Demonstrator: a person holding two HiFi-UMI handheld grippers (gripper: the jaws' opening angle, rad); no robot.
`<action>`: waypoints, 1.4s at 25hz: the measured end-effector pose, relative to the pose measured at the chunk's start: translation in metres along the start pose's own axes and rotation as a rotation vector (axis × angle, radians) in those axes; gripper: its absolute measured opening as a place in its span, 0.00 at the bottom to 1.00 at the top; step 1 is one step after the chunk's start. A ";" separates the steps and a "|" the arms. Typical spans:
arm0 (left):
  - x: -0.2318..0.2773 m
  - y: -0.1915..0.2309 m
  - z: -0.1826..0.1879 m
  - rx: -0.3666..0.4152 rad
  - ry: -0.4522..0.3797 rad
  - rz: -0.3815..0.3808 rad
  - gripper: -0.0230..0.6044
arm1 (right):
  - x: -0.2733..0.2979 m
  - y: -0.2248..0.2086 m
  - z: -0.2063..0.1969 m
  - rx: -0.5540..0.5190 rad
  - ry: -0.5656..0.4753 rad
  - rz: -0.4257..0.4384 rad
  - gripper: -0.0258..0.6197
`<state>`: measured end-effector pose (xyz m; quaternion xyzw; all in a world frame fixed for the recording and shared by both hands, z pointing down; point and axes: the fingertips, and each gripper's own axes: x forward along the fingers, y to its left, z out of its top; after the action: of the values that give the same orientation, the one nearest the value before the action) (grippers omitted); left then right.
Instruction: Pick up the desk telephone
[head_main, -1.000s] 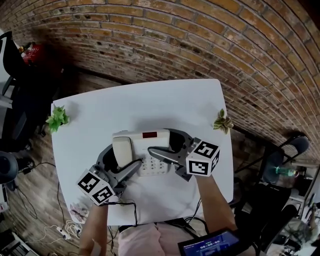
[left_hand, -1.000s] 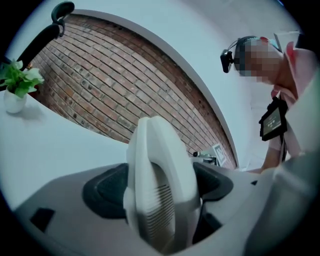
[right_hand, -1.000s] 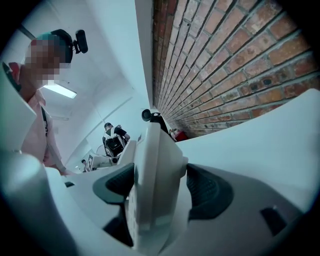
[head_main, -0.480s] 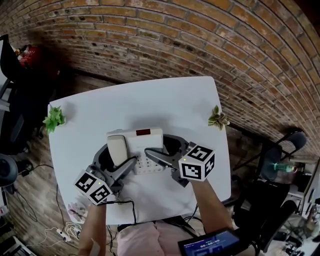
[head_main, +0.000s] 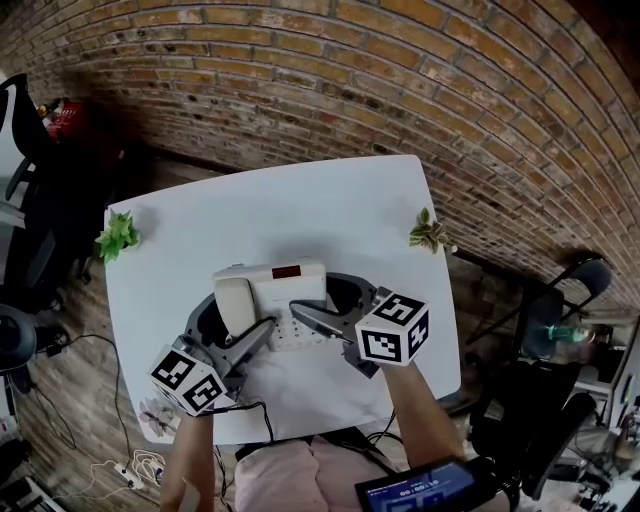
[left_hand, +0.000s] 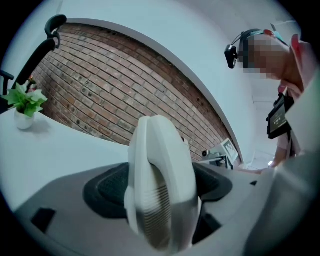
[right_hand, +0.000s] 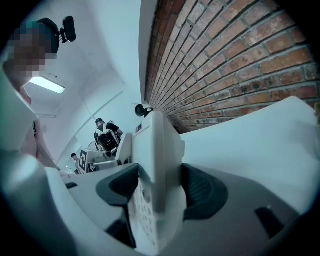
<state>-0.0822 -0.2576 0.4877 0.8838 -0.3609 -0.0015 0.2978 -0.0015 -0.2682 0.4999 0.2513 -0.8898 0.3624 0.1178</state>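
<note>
A white desk telephone (head_main: 290, 285) sits in the middle of the white table (head_main: 300, 205), its handset (head_main: 233, 298) on the left side. My left gripper (head_main: 232, 318) straddles the handset (left_hand: 160, 165), and both dark pads press on its sides in the left gripper view. My right gripper (head_main: 318, 295) grips the phone's right edge by the keypad. Its jaws are closing, with the telephone (right_hand: 160, 160) between them and both pads touching it. Whether the phone is off the table I cannot tell.
A green potted plant (head_main: 118, 236) stands at the table's left corner and a smaller plant (head_main: 428, 232) at its right edge. A brick wall (head_main: 400, 90) runs behind. Chairs (head_main: 575, 285) and floor cables (head_main: 110, 460) surround the table.
The right gripper's jaws have narrowed onto the phone's right edge and it has shifted slightly. The left gripper stays on the handset.
</note>
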 end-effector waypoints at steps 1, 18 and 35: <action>-0.002 -0.004 0.002 0.005 0.003 0.000 0.68 | -0.003 0.004 0.001 -0.003 -0.002 0.001 0.47; -0.042 -0.086 0.031 0.078 -0.056 0.009 0.68 | -0.067 0.073 0.017 -0.070 -0.067 0.013 0.47; -0.072 -0.183 0.086 0.158 -0.115 0.017 0.68 | -0.148 0.149 0.061 -0.219 -0.154 -0.001 0.47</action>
<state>-0.0375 -0.1534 0.3051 0.8998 -0.3841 -0.0213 0.2059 0.0427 -0.1664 0.3118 0.2645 -0.9302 0.2428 0.0759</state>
